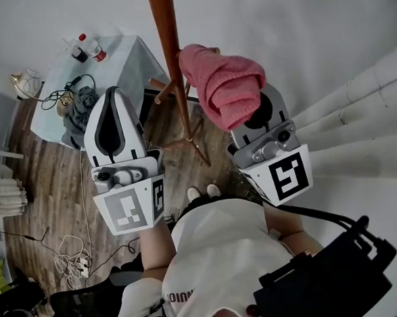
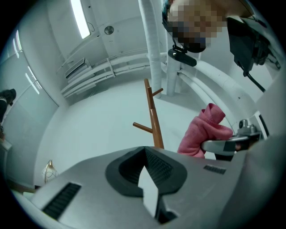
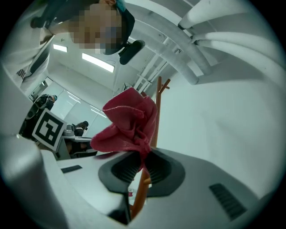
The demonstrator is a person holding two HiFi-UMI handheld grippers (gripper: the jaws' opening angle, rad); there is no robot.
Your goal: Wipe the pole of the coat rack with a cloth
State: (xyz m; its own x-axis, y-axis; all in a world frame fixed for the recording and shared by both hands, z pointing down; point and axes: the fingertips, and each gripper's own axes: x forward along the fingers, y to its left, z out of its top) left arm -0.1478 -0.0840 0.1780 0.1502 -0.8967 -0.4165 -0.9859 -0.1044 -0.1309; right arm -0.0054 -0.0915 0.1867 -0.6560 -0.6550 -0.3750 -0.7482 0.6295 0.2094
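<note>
**Nearest.** Wearer's white top (image 1: 219,254), seen from above.

**Left tongs** (image 1: 112,92). Grey-white shell with a marker cube. Pressed together at the tips with nothing between them. Held to the left of the pole and apart from it.

**Right tongs** (image 3: 142,166). Pinched a crumpled pink terry cloth (image 1: 224,85) by one fold. The rest of the cloth stood bunched beyond the tips.

**Cloth, position.** Raised just beside the slim brown wooden pole (image 1: 170,48) of the coat rack, on its right. The left gripper view showed a gap between the two, so there was no contact.

**Pole.** Upright, with short brown pegs (image 2: 143,126) branching off. Splayed legs (image 1: 183,138) stood on the dark plank floor (image 1: 52,198). No visible mark told wiped wood from unwiped.

**Farthest.** Pale tabletop (image 1: 120,55) carrying small bottles (image 1: 89,48) and a dark cable (image 1: 68,92).

**Progress, as judged.** The cloth was gripped and brought level with the pole. It had yet to be pressed against the wood and drawn along its length. How much of the pole was already clean could not be told.
</note>
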